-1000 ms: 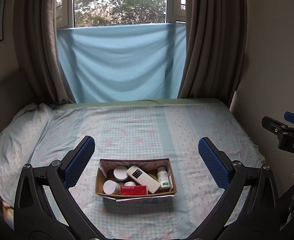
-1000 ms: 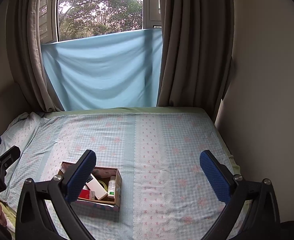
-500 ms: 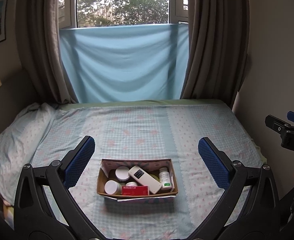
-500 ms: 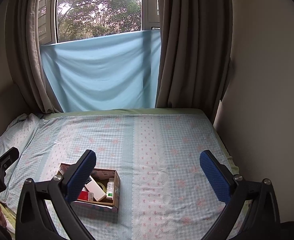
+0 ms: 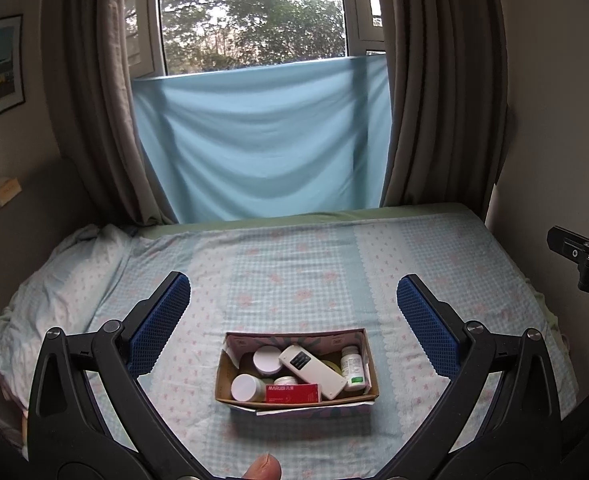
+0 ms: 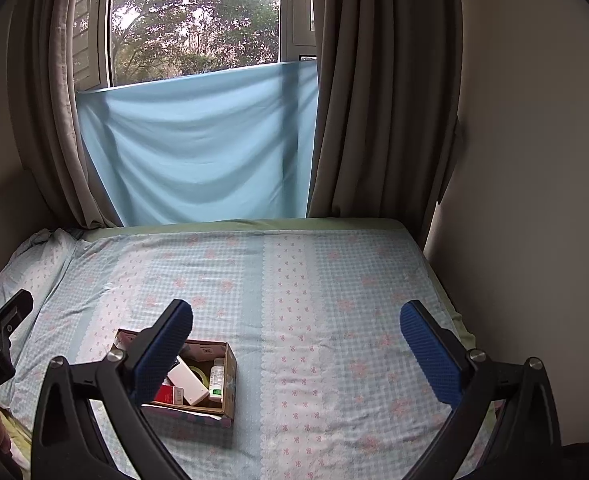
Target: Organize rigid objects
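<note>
A small cardboard box stands on the bed near its front edge. Inside lie a white remote control, two white-lidded jars, a white pill bottle and a flat red packet. My left gripper hangs open above and in front of the box, holding nothing. My right gripper is open too, to the right of the box, and its left finger hides part of the box.
The bed has a checked sheet with pink flowers. A pillow lies at the left. Grey curtains and a blue cloth hang at the window behind. A wall borders the bed's right side. A thumb tip shows at the bottom.
Both grippers have tilted slightly, so the box sits a little further right and lower in the left wrist view. The box and its contents have not moved.
</note>
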`<state>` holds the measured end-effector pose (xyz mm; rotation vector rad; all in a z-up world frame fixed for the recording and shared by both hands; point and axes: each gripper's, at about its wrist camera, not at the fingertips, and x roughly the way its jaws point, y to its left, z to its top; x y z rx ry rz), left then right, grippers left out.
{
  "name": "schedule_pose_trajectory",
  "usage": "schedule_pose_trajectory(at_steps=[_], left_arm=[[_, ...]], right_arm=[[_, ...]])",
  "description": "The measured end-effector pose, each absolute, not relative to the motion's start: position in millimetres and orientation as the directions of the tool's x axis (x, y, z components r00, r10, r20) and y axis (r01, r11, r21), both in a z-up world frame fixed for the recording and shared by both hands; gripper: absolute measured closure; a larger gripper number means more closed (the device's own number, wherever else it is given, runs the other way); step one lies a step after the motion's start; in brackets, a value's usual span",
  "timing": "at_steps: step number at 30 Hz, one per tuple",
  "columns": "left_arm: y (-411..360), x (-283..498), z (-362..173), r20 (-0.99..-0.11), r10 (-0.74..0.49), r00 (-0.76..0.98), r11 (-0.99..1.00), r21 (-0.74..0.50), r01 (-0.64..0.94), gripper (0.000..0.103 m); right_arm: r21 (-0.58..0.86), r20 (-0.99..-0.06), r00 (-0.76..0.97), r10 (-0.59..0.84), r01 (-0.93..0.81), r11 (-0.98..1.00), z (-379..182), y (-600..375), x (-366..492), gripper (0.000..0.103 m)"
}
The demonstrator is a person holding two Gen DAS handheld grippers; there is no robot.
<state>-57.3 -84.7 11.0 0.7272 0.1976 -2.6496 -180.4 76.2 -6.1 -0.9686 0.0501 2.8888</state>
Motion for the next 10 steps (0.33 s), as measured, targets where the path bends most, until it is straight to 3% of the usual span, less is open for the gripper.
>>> schedule_pose_trajectory(at_steps=[10], left_arm=[[-87.8, -63.3, 9.6, -0.503, -0.283, -0.817, -0.924, -0.084, 0.372, 0.000]], right_arm=[[0.003, -0.606, -0.791, 0.086, -0.110, -0.994, -6.9, 80.2, -188.7, 0.000]])
